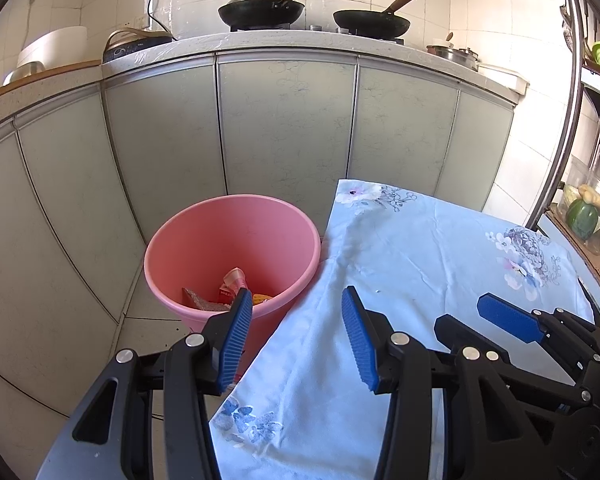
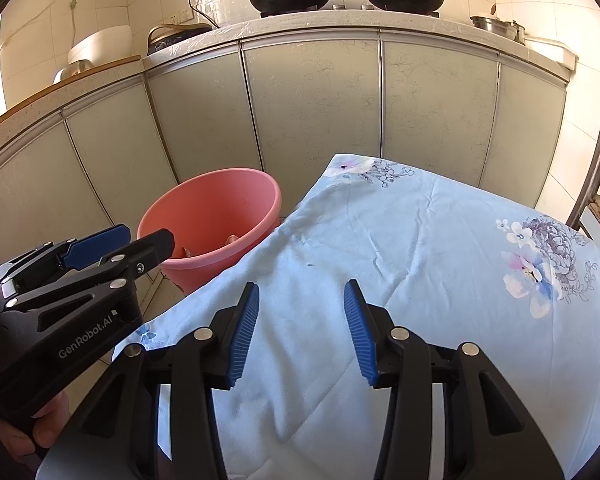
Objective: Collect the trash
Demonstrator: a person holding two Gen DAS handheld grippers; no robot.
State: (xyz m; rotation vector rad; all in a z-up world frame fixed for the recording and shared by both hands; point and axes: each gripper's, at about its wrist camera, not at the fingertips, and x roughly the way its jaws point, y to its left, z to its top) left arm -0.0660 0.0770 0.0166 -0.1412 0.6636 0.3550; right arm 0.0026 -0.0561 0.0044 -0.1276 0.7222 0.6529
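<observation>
1. Holding both tools over the cloth-covered table [image 2: 400,240], you keep your left gripper [image 1: 298,344] at the table's left edge, its blue fingers [image 1: 236,336] spread apart with nothing between them.
2. Your right gripper [image 2: 302,336] hangs above the pale blue floral cloth, its fingers [image 2: 360,332] likewise parted and empty.
3. The pink bucket [image 1: 204,240] stands on the floor just beside the table's left edge, in front of the grey cabinet doors [image 1: 284,120].
4. Trash lies in the bucket's bottom: a pink crumpled wrapper [image 1: 234,278], a brown scrap [image 1: 196,300] and a bit of yellow packaging, partly hidden behind your left gripper's finger.
5. Two dark woks [image 1: 260,12] sit on the stove at the back, and a steel pot [image 1: 456,56] rests on the counter to the right.
</observation>
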